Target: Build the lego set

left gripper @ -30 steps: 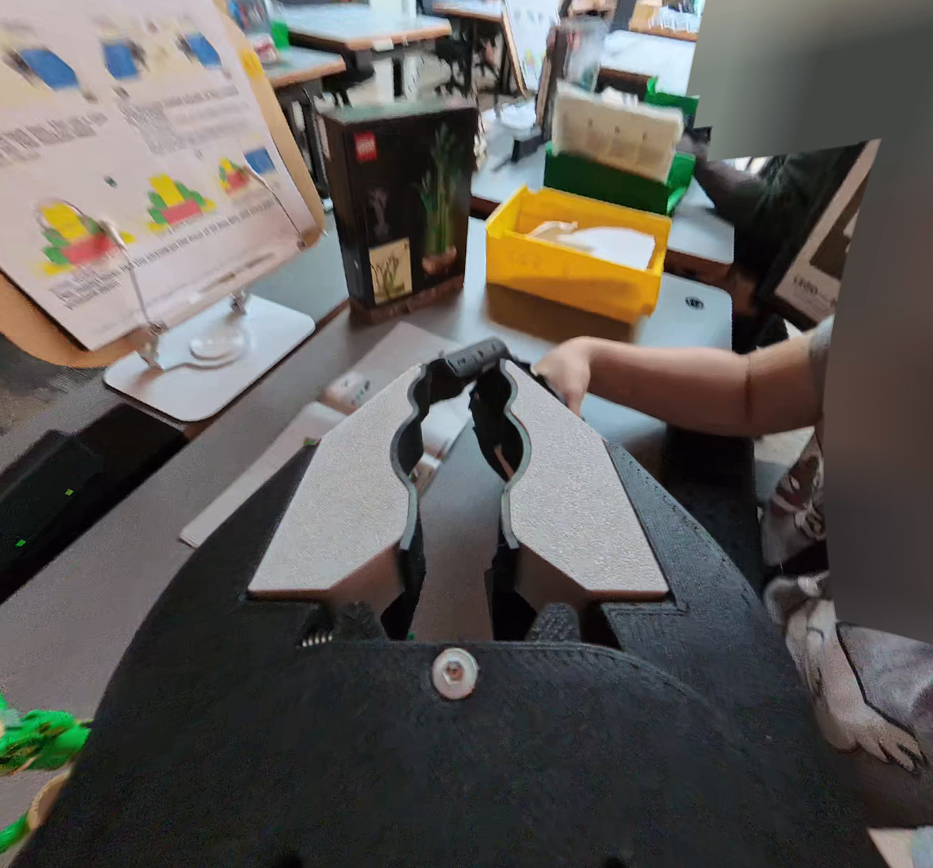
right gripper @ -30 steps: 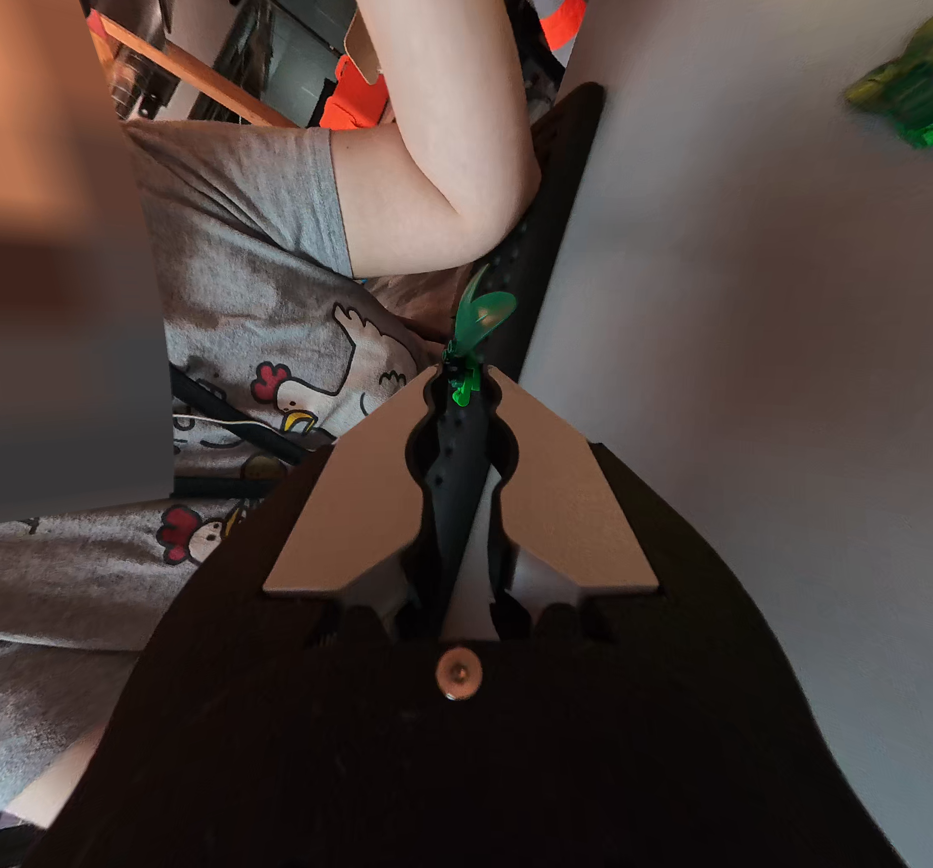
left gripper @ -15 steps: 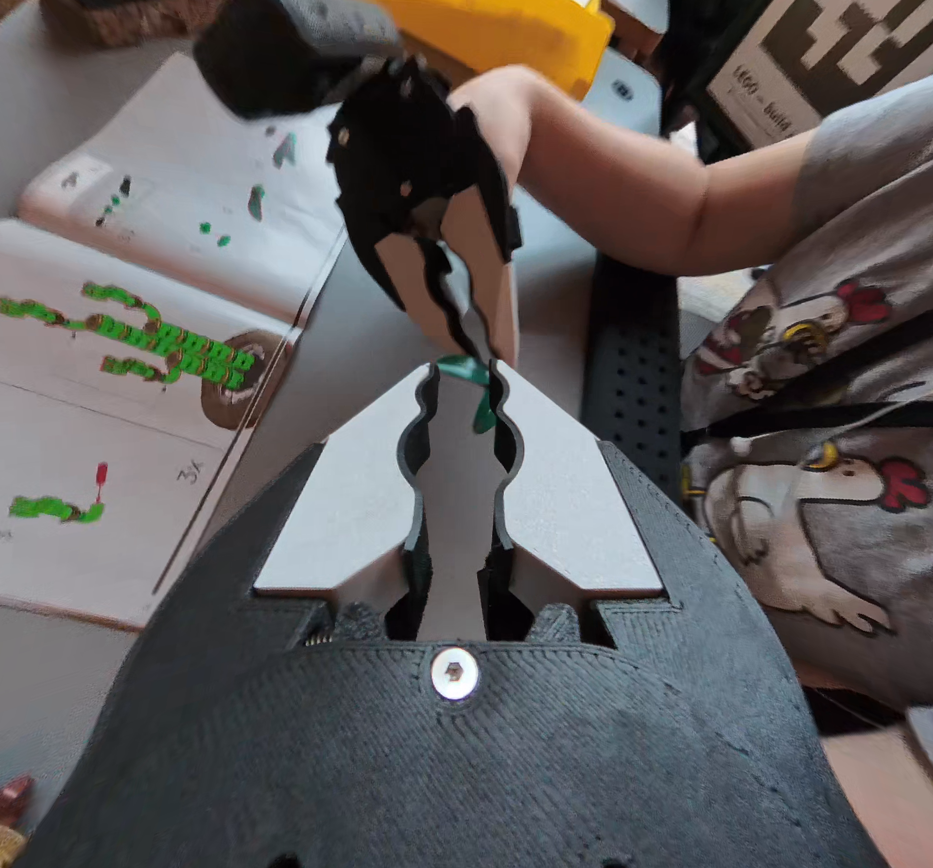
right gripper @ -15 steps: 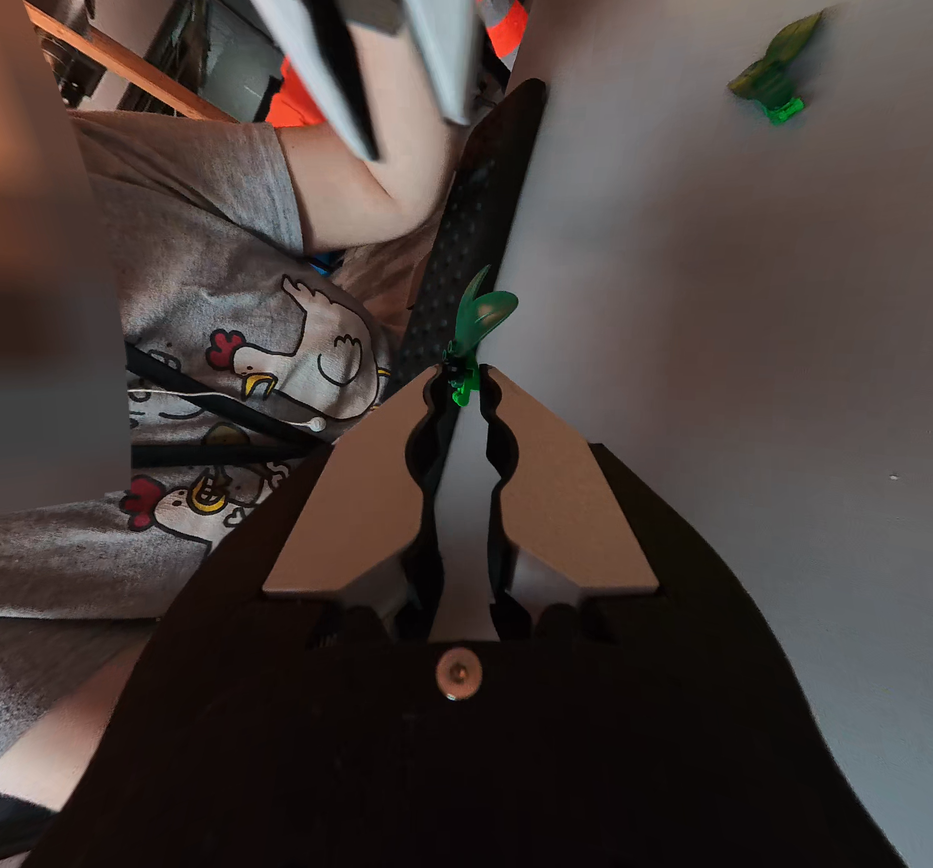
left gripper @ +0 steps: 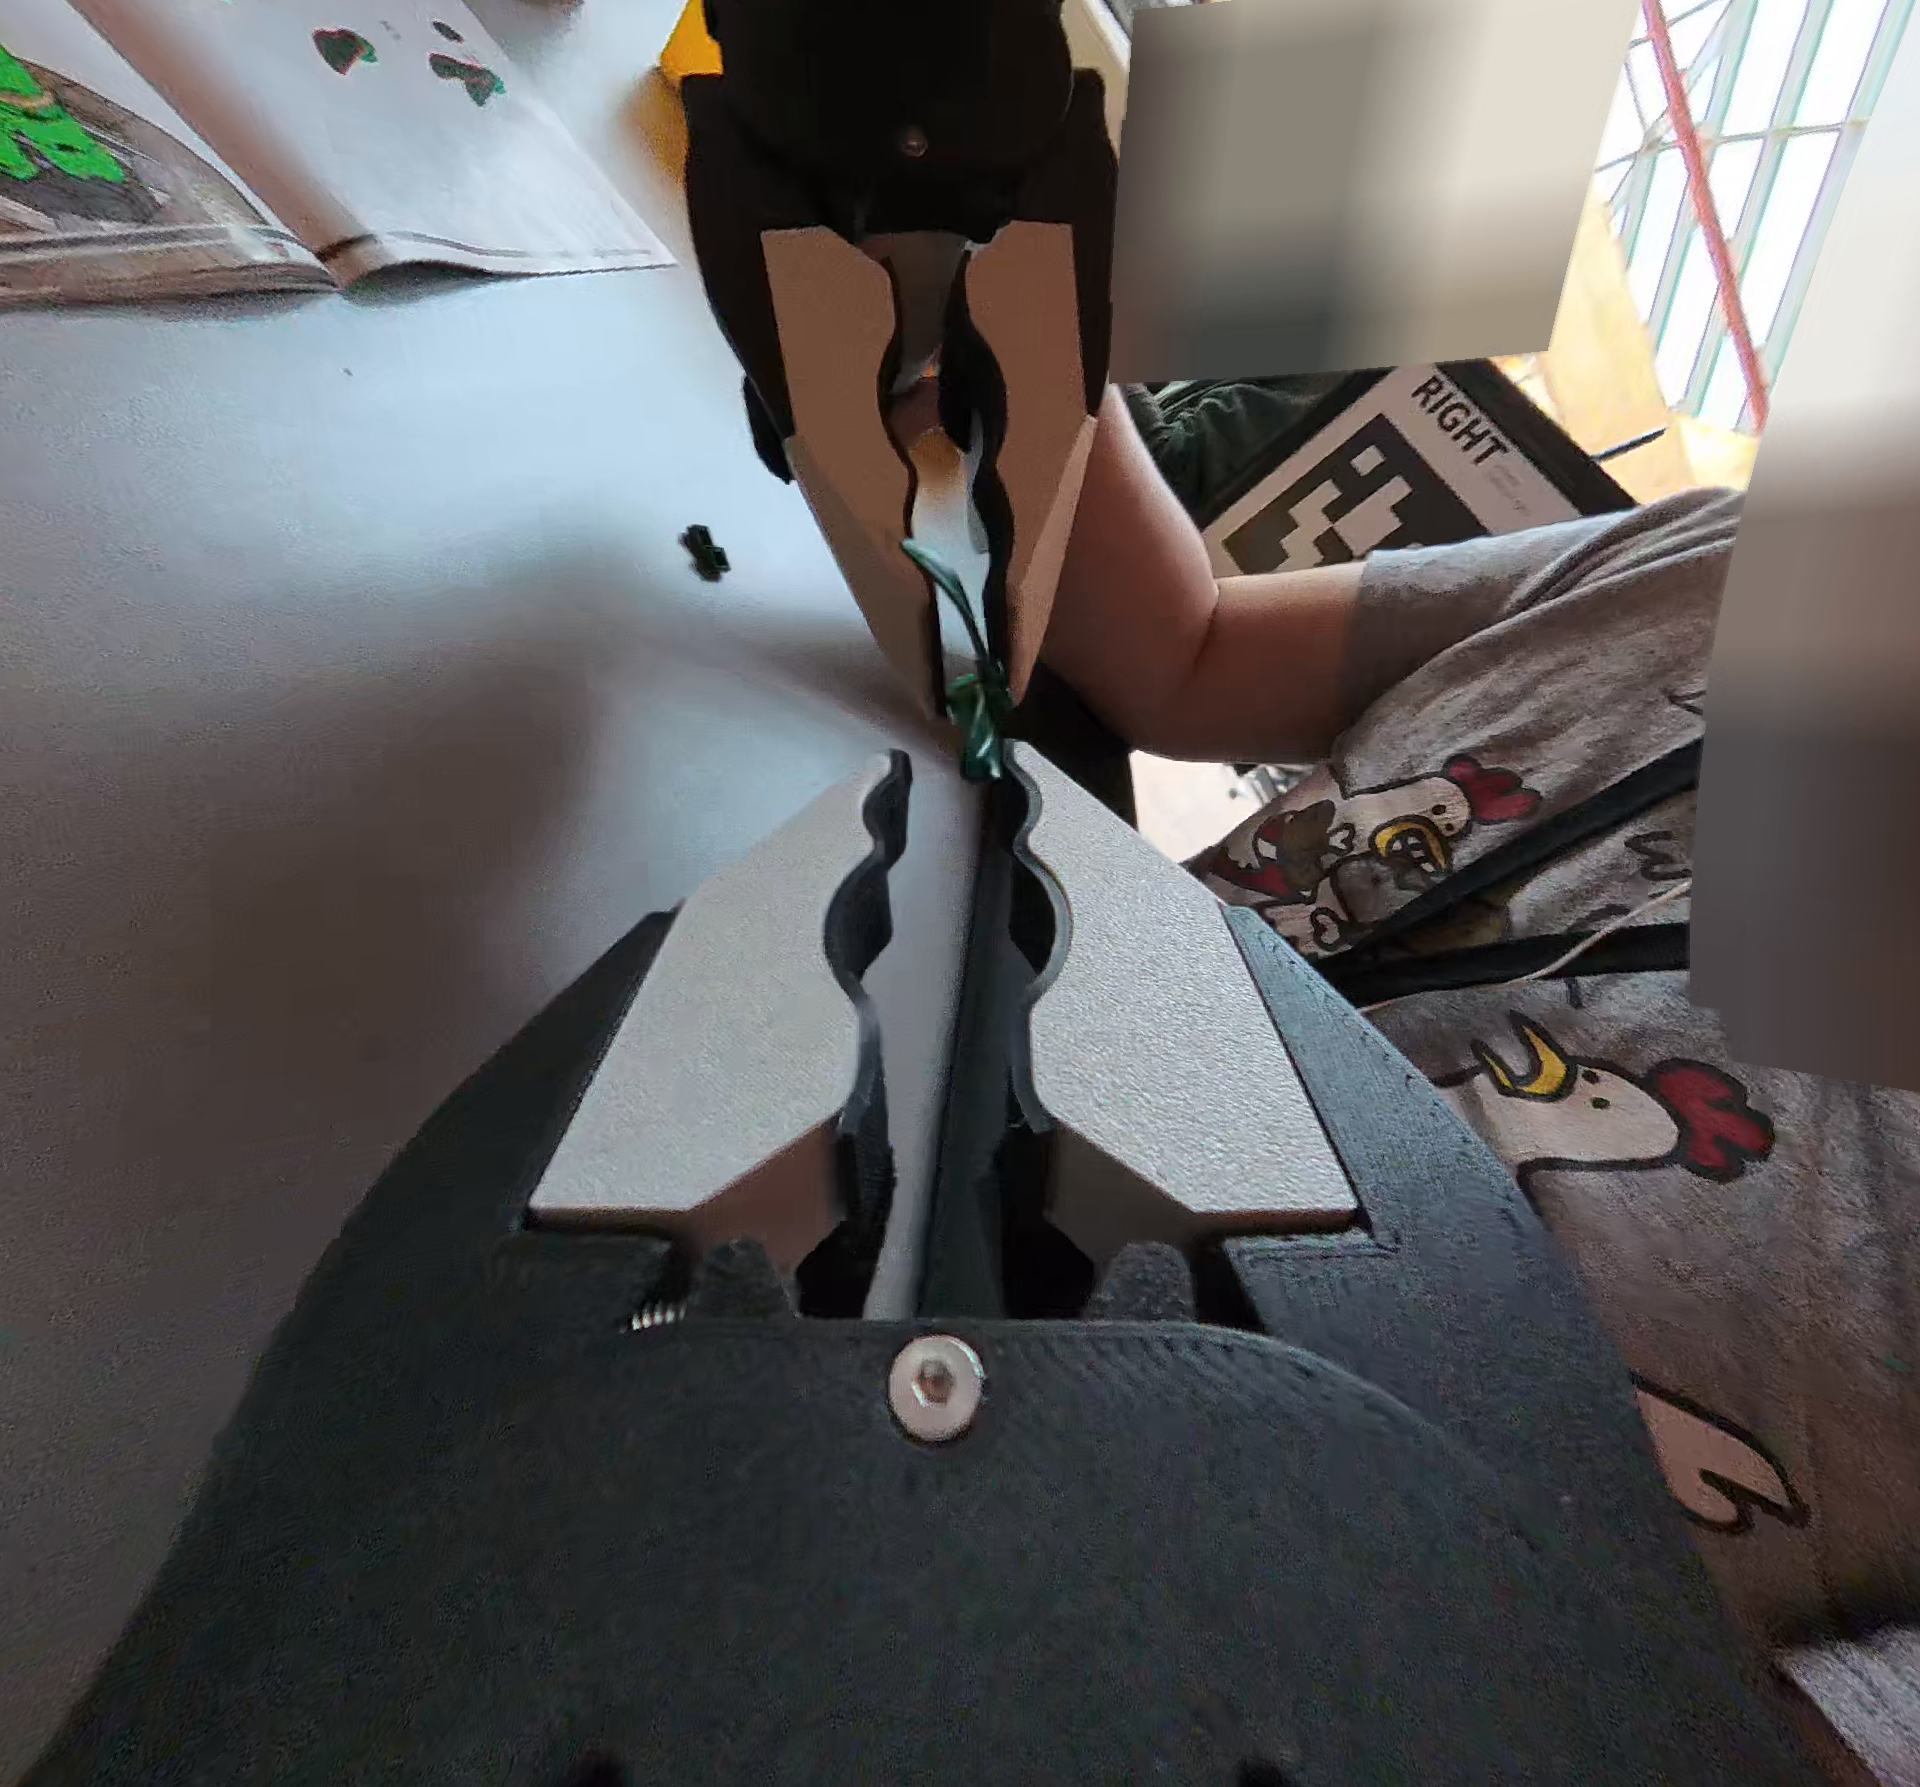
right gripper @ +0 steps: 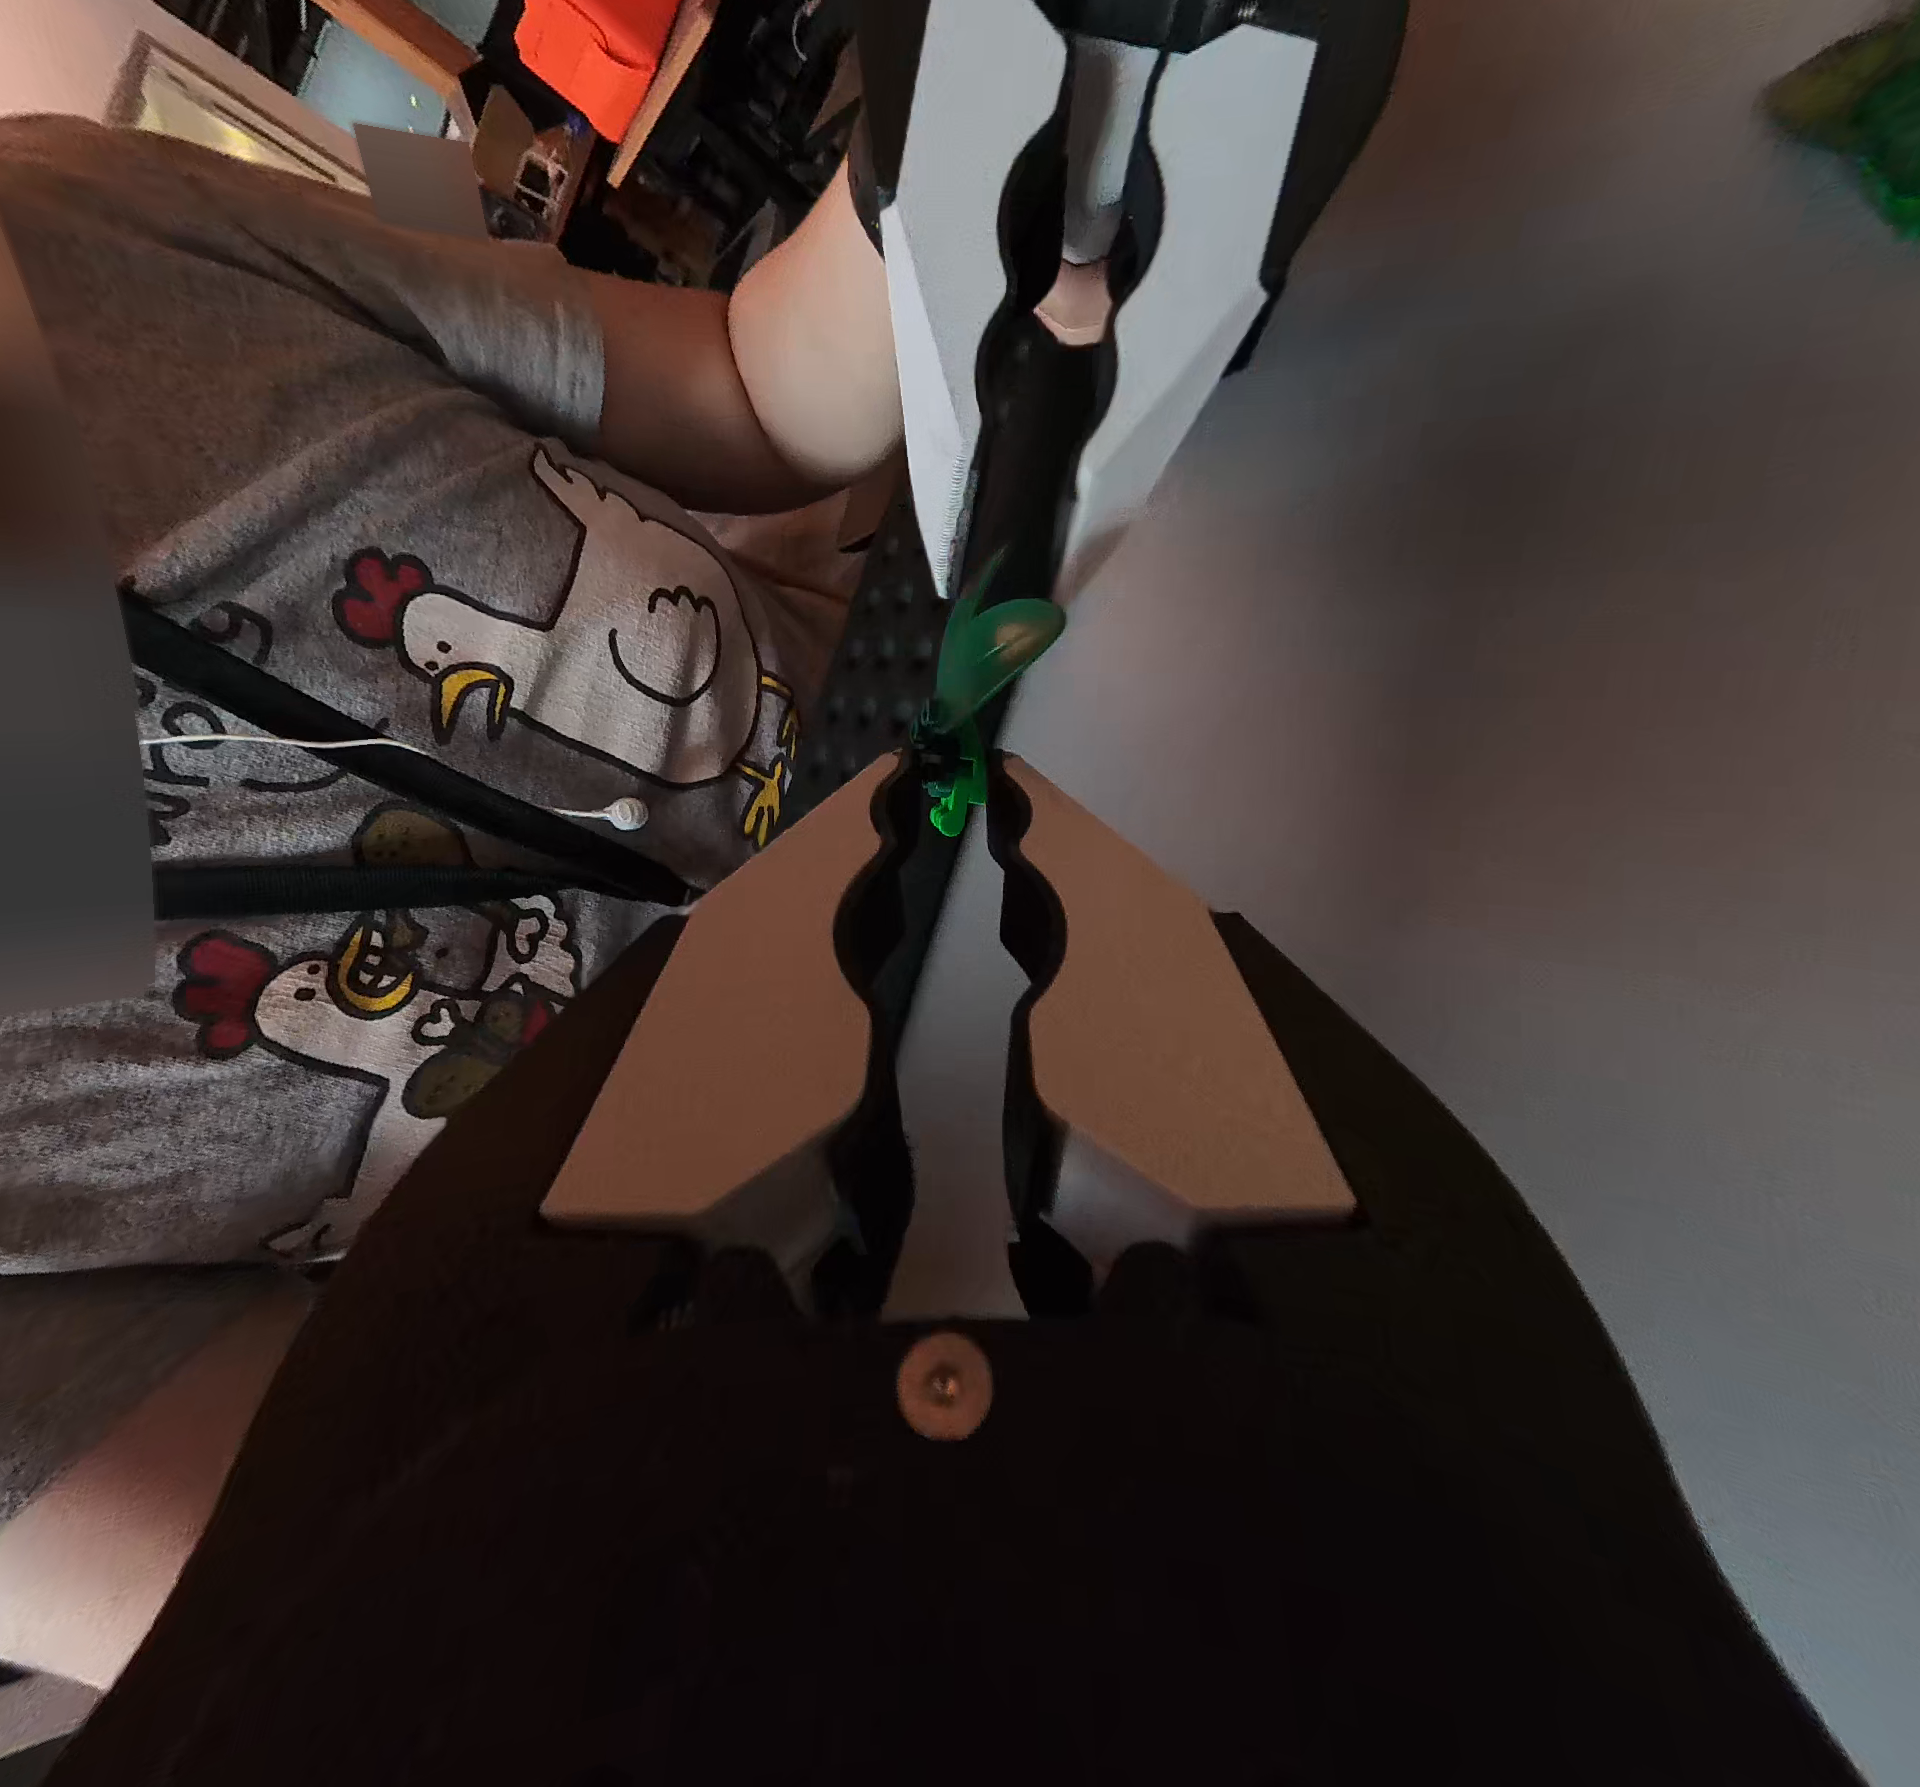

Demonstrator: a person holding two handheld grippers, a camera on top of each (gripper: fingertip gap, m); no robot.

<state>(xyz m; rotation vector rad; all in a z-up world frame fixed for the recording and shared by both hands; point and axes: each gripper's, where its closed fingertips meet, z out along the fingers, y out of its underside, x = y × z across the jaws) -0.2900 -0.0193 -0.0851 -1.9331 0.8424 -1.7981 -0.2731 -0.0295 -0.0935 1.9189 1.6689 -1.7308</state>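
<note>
My right gripper [right gripper: 951,771] is shut on the stem of a translucent green leaf piece [right gripper: 992,641], whose blades stick out past its fingertips. In the left wrist view the right gripper [left gripper: 971,693] comes down from above, with the leaf piece [left gripper: 982,724] hanging at its tips. My left gripper [left gripper: 958,766] faces it tip to tip. Its jaws stand narrowly apart, and the leaf's end lies by its right fingertip [left gripper: 1029,776], clear of the left one. In the right wrist view the left gripper [right gripper: 1013,553] is just beyond the leaf. Both are above the grey table [left gripper: 364,698].
An open instruction booklet [left gripper: 312,127] lies far left. A small dark piece [left gripper: 707,555] lies on the table. A yellow bin [left gripper: 691,44] is behind. Blurred green pieces [right gripper: 1860,116] lie at top right. A black studded plate [right gripper: 862,657] runs along the table edge by the person's grey shirt [left gripper: 1558,802]. My two grippers' fingertips are within a few centimetres of each other.
My left gripper swung down from facing the room to meet the right gripper's tips, and its jaws narrowed. The right gripper kept hold of the leaf piece.
</note>
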